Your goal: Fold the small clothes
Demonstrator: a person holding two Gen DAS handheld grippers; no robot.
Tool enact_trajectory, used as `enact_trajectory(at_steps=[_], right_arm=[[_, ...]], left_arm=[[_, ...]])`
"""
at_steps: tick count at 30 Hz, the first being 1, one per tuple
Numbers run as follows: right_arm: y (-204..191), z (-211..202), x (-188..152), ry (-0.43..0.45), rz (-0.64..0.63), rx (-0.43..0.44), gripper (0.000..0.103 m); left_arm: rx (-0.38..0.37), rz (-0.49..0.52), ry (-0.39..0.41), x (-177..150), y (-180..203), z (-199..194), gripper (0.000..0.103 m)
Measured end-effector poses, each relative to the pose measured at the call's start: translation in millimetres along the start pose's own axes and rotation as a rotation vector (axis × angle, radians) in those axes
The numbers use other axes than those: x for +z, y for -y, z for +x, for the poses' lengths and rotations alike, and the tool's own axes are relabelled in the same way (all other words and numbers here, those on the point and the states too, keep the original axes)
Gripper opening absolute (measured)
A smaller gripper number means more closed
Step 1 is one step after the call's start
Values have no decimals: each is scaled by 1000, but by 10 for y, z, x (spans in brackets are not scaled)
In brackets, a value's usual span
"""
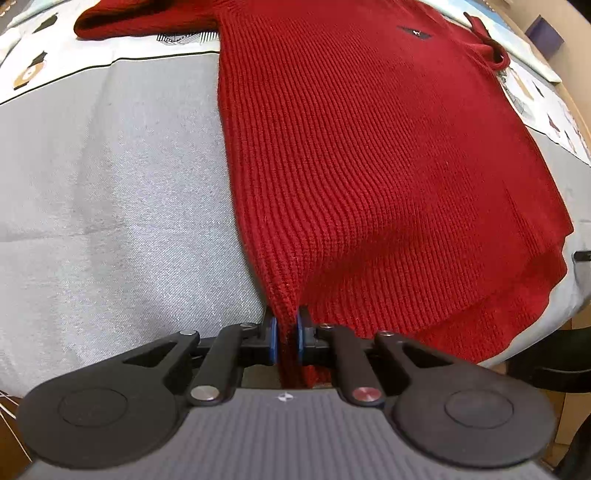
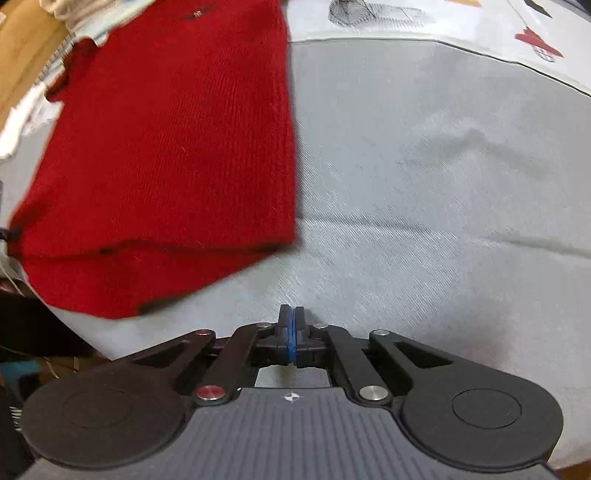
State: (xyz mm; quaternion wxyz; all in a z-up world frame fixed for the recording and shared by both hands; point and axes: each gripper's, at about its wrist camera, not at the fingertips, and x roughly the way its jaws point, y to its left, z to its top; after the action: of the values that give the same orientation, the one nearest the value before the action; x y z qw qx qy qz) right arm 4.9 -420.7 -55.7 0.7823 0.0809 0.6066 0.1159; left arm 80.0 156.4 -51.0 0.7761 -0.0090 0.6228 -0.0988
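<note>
left gripper: your blue pads are pinched on the near hem corner of the sweater — a ridge of red knit runs up between them and on behind the pads, so the grip looks deep rather than a nip at the edge.
right gripper: pressed together on nothing; the pads meet face to face over bare grey cloth, well clear of the knit. its view is blurred.
sweater: it lies flat on the grey cloth with the hem toward you and the body running away. in the right view its hem corner sits off to that gripper's left, unheld, with two layers showing along the edge.
far end: a sleeve is spread out to the left at the top of the left view, and a small dark logo sits on the chest. the neck region is at the frame edge and hard to read.
step in hand: i judge this as the start of a fold — one hem corner taken, the other missed or not yet taken.
next move: you would need to spread the right pads, shift them across to the free hem corner and close on both layers before lifting.
risk: lifting with the left alone would probably drag the body askew.
</note>
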Motion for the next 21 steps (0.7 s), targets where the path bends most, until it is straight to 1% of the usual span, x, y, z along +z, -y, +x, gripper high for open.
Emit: enact_trajectory(at_steps=[1,2,3,5,6,7,8,9,11,13,16,18,19,20,21], right_arm=[[16,-67,14,44,15,4,0],[47,-141,38,93,42,8,3],[87,-218,56,136,71,14,4],[180,-357,104,225,153,44,19],[214,-404,120,261,192,55,40],[246,-397,140,279,217,62,55],[251,-386,170,280,234,65,58],[238,-354,181,269,237,62,58],[180,-270,227,226,214,36,59],[58,-102,278,168,174,9,61],[-103,122,312,58,91,-53,61],[-184,173,321,27,40,-83,59],[-215,174,324,29,23,-84,41],[-212,163,333,24,28,-49,23],[-208,150,340,24,41,-28,11]], left_arm=[[-3,-7,1,13,-2,0,12],[-9,-15,6,0,-4,-16,13],[-18,-26,10,-3,-18,-35,14],[-30,-52,23,7,-64,-62,22],[-42,-71,34,11,-93,-81,29],[-56,-90,43,17,-120,-90,34],[-69,-108,48,34,-150,-100,35],[-83,-128,51,32,-162,-89,36],[-97,-156,49,37,-196,-56,36],[-97,-172,39,14,-271,-29,36],[-88,-167,27,28,-244,5,36],[-78,-146,16,36,-193,57,35],[-72,-133,10,35,-165,99,26],[-65,-120,4,45,-141,117,21],[-59,-109,4,60,-112,129,15]])
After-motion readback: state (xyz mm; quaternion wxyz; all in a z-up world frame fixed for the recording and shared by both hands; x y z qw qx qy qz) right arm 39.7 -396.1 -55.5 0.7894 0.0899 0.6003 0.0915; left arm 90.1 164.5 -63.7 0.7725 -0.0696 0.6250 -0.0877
